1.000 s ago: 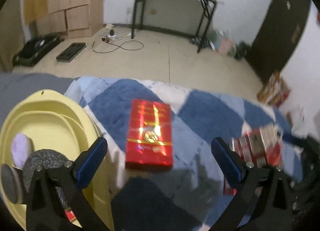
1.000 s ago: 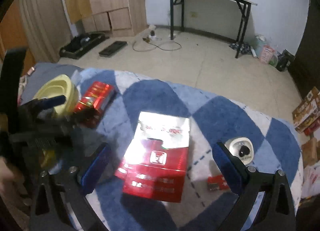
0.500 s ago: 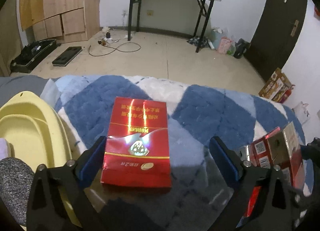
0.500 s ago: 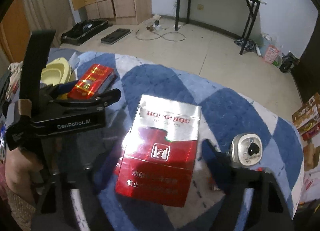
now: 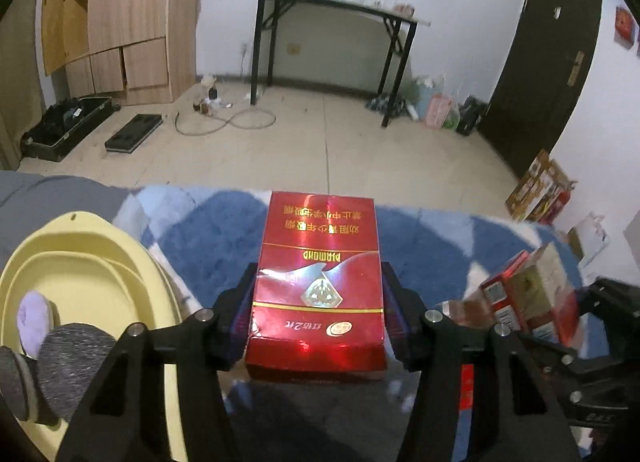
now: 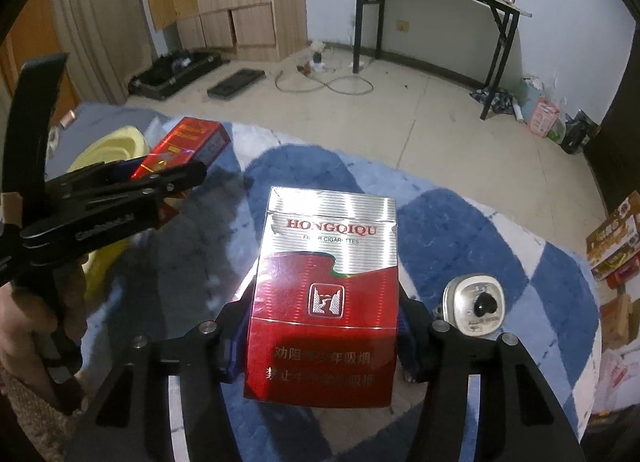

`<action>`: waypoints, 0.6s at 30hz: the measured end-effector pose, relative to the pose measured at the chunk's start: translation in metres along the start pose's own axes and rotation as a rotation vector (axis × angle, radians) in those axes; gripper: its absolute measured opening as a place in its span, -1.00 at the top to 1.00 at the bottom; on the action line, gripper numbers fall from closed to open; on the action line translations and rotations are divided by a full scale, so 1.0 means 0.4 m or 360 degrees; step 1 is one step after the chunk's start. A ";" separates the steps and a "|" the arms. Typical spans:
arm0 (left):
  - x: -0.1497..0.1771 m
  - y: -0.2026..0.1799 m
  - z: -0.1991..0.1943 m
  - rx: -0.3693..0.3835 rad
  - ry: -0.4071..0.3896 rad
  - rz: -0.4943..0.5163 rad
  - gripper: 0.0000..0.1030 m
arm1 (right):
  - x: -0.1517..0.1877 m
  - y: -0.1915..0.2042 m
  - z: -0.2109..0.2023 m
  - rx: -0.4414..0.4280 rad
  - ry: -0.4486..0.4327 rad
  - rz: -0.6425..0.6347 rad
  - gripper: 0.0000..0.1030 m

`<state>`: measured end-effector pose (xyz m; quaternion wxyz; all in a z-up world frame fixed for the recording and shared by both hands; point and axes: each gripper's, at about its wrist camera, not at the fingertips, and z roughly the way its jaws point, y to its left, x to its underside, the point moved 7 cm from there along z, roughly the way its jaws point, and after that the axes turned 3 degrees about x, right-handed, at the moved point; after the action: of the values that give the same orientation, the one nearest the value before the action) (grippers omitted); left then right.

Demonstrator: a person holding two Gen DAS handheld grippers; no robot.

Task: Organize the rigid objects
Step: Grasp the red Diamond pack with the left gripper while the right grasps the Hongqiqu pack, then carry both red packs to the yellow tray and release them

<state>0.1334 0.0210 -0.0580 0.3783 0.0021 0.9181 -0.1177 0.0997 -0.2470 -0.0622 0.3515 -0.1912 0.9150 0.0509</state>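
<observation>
Two cigarette packs are held at once, one in each gripper, above a blue-and-white checked blanket (image 6: pixel 460 222). The left gripper (image 5: pixel 318 314) has its jaws closed on the sides of a red pack (image 5: pixel 318 274) marked DIAMOND, which sits at the centre of the left wrist view. At 9 o'clock from it lies a yellow basin (image 5: pixel 92 274) holding a grey sock (image 5: pixel 72 366). The right gripper (image 6: pixel 322 326) clamps a silver-and-red pack (image 6: pixel 326 290) marked HONGQIQU. A small silver device (image 6: pixel 478 304) rests on the blanket at 3 o'clock from that pack.
</observation>
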 end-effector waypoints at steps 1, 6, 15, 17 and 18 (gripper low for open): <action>-0.001 -0.002 -0.005 -0.0003 -0.0005 0.0009 -0.13 | 0.002 -0.002 -0.008 -0.0024 -0.0015 -0.0005 -0.10; 0.014 -0.012 0.032 -0.0049 0.0046 0.0043 -0.13 | 0.026 0.003 0.025 -0.0050 0.0006 0.0005 -0.11; 0.021 -0.020 0.056 -0.0048 0.0080 0.0070 -0.13 | 0.033 -0.063 0.031 0.0039 0.0017 0.0078 -0.28; 0.021 -0.020 0.054 -0.0054 0.0078 0.0070 -0.13 | 0.035 -0.070 0.017 0.0027 0.0002 0.0095 -0.45; 0.021 -0.024 0.052 -0.0057 0.0076 0.0069 -0.13 | 0.036 -0.071 0.013 0.0031 -0.0003 0.0100 -0.45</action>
<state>0.1409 0.0063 -0.0762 0.3586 0.0180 0.9287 -0.0930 0.1041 -0.2765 -0.0743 0.3525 -0.1590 0.9207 0.0530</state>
